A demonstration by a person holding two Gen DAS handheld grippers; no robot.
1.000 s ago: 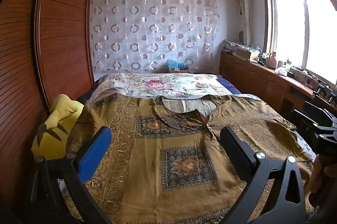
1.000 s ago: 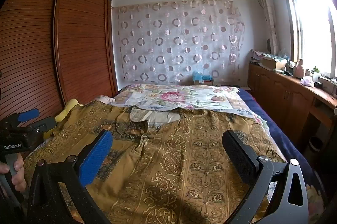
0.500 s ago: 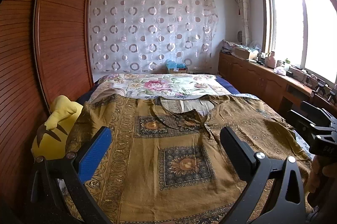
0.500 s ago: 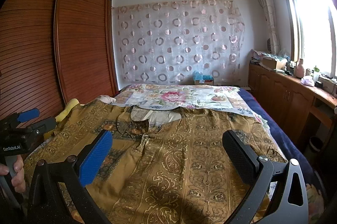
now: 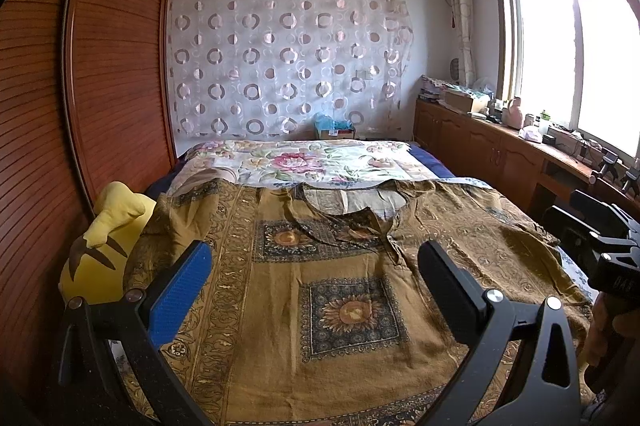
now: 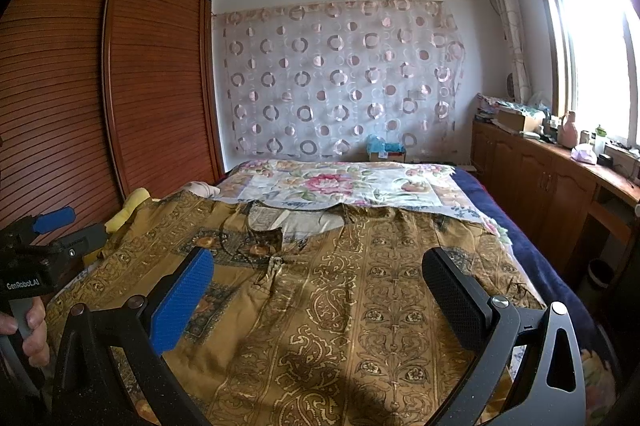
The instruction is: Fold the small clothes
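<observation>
A large brown-gold patterned shirt point(image 5: 344, 290) lies spread flat on the bed, collar toward the far end; it also shows in the right wrist view point(image 6: 360, 290). My left gripper point(image 5: 316, 290) is open and empty, held above the shirt's left-middle. My right gripper point(image 6: 320, 294) is open and empty above the shirt's right half. The right gripper's body shows at the right edge of the left wrist view point(image 5: 600, 250). The left gripper's body shows at the left edge of the right wrist view point(image 6: 44, 246).
A floral sheet point(image 5: 304, 162) covers the far bed. A yellow plush toy point(image 5: 104, 242) sits at the bed's left edge by the wooden wardrobe point(image 5: 104, 86). A wooden counter point(image 6: 560, 178) with clutter runs under the window on the right.
Both grippers have drifted very slightly; the view is nearly the same. The shirt has not moved and both grippers stay open.
</observation>
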